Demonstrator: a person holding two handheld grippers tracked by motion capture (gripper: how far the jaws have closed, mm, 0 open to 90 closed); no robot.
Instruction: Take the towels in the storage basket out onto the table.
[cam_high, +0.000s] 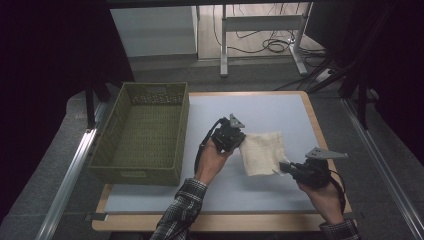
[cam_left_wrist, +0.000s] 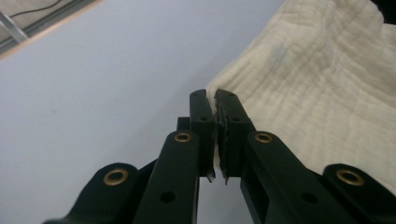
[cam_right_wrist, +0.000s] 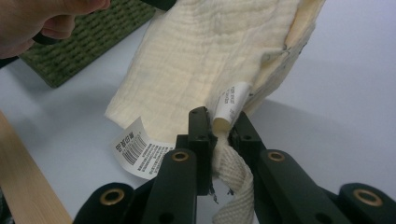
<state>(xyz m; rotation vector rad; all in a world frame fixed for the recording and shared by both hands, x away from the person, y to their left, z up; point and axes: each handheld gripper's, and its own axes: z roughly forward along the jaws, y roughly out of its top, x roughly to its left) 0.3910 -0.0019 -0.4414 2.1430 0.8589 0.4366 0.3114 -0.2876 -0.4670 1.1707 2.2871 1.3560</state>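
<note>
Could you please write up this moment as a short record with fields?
work: cream cloth held over the table
left tool: shut on the cloth's edge
right tool: shut on a bunched corner
labels: barcode tag and a small white tag near the right tool
basket: green, woven, left of the cloth

- The cloth (cam_high: 261, 152) I hold is cream, with a soft bumpy weave.
- Its tags (cam_right_wrist: 140, 148) are white with black lines and letters.
- My two grippers (cam_high: 241, 138) (cam_high: 283, 167) are black, with small gold rings.
- The basket (cam_high: 142, 131) is green and woven.
- The table top (cam_high: 270, 107) is pale blue-grey with a light wood edge.
- My sleeves (cam_high: 182, 210) are dark plaid.
</note>
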